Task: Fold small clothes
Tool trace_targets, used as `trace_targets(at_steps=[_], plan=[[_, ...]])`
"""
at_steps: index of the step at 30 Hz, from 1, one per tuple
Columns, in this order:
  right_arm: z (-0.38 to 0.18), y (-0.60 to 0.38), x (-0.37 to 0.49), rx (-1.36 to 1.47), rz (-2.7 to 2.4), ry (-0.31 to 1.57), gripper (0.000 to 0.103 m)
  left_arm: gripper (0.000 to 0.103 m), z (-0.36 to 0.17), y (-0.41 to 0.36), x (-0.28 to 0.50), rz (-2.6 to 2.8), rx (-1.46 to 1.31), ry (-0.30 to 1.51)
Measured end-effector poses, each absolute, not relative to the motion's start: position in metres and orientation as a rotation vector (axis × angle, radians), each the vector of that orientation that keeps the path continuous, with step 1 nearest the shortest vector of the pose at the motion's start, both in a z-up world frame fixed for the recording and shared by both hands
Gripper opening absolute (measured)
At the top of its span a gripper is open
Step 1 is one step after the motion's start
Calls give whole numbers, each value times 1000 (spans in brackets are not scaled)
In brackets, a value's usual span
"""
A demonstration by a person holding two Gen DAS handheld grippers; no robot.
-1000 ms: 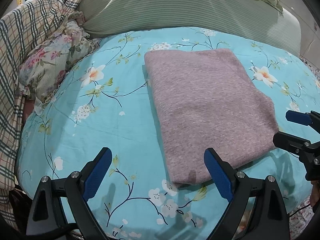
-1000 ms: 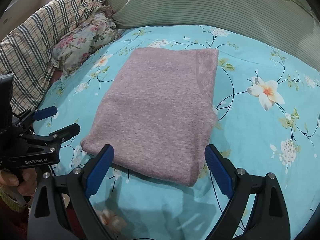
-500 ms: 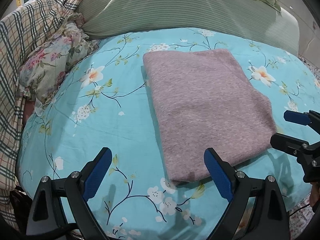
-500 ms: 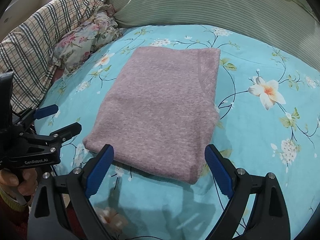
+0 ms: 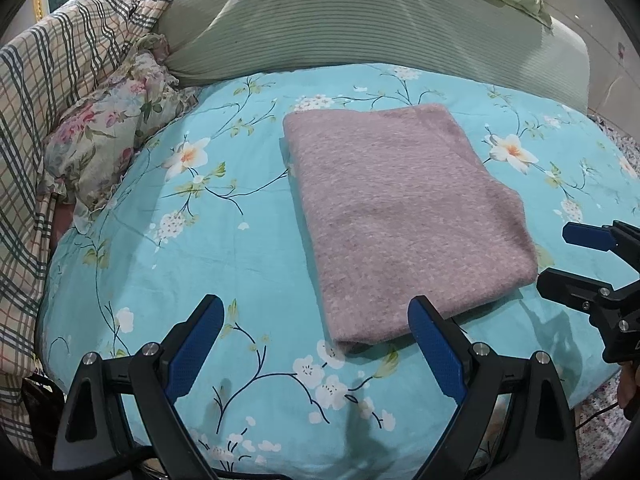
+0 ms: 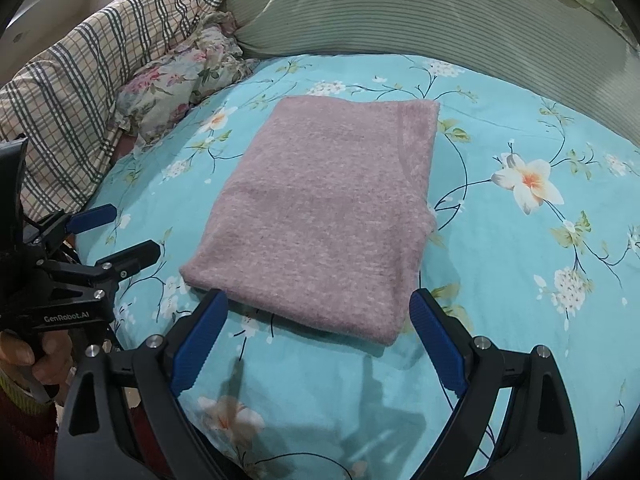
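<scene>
Both tongs gape empty at the bed's near edge, left gripper (image 5: 316,340) and right gripper (image 6: 320,334) clear of the cloth, likely because folding looks finished. The pink garment (image 5: 400,216) lies folded mid-bedspread (image 5: 240,248), short of the striped pillow (image 5: 360,24).

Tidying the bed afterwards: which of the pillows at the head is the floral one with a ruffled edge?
The small floral pillow, tucked between the plaid quilt and the large green striped pillow. It alone has rose print and frills.
</scene>
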State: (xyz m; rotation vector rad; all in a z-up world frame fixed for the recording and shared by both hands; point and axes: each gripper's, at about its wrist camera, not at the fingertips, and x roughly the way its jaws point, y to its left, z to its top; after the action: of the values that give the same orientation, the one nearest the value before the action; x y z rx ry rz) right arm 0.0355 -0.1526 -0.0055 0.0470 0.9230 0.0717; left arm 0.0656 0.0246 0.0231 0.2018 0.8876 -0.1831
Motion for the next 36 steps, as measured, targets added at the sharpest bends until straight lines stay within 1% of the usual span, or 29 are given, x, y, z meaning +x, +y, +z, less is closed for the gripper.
trace_targets(at_steps=[36], plan=[[1,-153,32,48,79,908,92,94,33,24,58,-190,197,863]])
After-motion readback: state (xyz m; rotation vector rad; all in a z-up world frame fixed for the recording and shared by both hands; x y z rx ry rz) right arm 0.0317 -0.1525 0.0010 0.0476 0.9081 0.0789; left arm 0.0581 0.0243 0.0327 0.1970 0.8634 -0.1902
